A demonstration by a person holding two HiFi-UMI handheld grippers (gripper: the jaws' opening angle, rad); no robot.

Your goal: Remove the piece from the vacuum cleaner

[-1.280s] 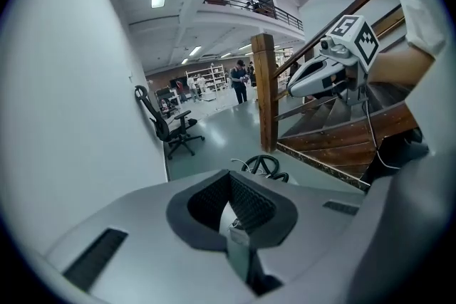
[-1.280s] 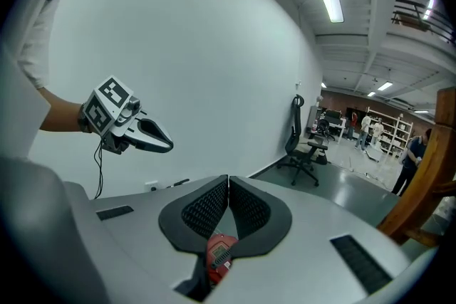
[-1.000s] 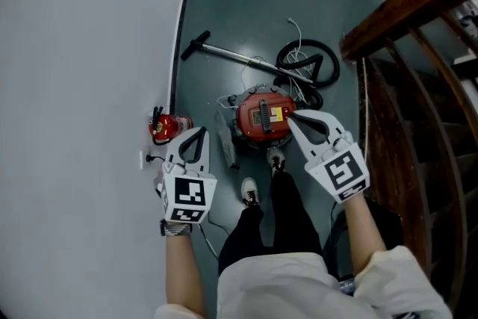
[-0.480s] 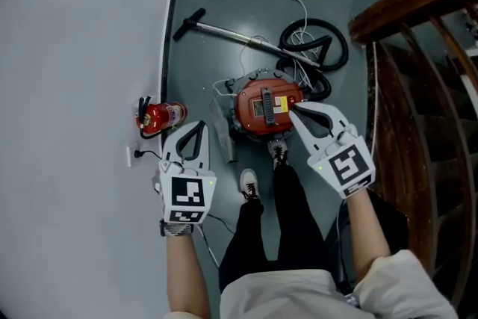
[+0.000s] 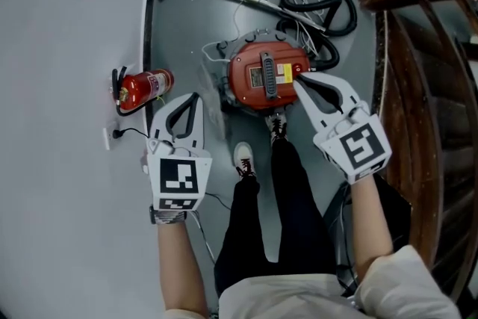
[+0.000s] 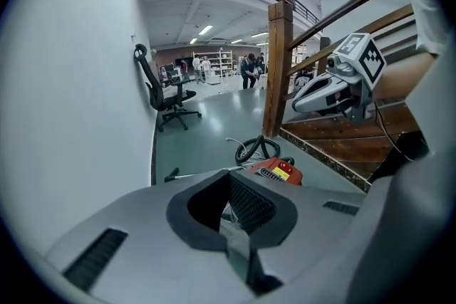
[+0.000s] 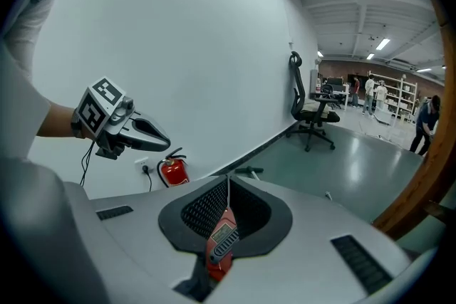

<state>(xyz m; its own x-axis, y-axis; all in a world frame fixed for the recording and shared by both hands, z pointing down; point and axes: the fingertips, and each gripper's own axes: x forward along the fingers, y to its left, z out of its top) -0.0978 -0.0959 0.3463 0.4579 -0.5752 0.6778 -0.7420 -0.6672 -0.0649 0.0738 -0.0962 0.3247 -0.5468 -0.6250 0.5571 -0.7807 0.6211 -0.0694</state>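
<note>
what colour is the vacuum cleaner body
The vacuum cleaner body is red; it shows best in the head view.

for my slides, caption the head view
Shut and empty, the left gripper and right gripper hover near a red vacuum cleaner on the floor

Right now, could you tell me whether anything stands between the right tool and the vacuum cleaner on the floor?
Nothing visible does. The right tool, shut and empty, hangs in open air above the red vacuum cleaner. The person's shoe stands at its near edge, not over it.
</note>
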